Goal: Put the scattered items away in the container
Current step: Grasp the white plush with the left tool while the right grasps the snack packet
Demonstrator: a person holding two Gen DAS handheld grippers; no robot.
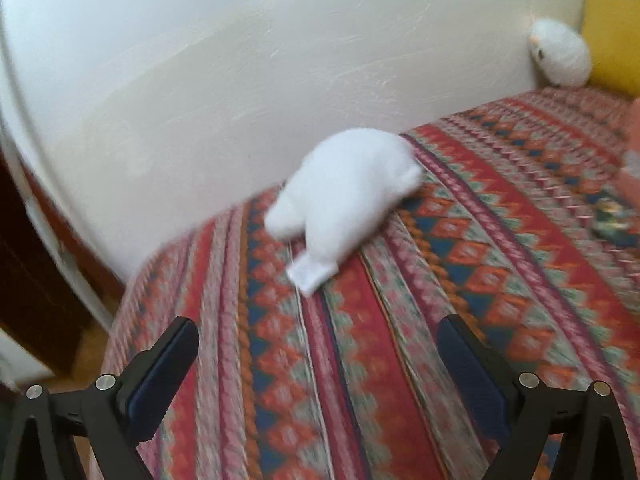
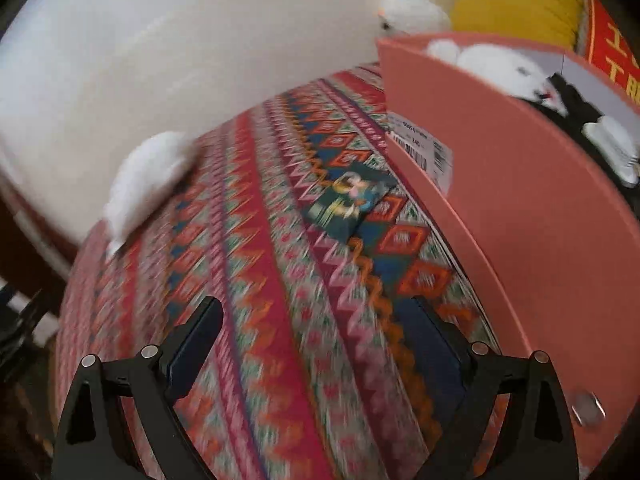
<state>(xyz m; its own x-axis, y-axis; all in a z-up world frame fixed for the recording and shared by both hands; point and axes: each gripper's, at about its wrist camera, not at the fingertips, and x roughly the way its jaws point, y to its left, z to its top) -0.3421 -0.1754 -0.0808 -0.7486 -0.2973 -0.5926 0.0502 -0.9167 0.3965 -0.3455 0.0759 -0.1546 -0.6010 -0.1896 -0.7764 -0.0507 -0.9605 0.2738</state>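
on the patterned bedspread (image 1: 360,360), near the white wall (image 1: 240,80), a white plush toy (image 1: 344,196) lies face down, sewn tag pointing toward the camera. left gripper (image 1: 318,354) hovers short of it, jaws spread wide, nothing between them. right gripper (image 2: 320,328) also released and empty, over the bedspread beside the pink box (image 2: 520,220). box sits on the bed to the right, barcode label on its side; white and black plush items (image 2: 520,72) already inside. small dark patterned packet (image 2: 352,204) lies flat just beside the box wall. another white plush (image 1: 560,52) rests against the wall by a yellow cushion (image 1: 612,40). both views are motion-blurred.
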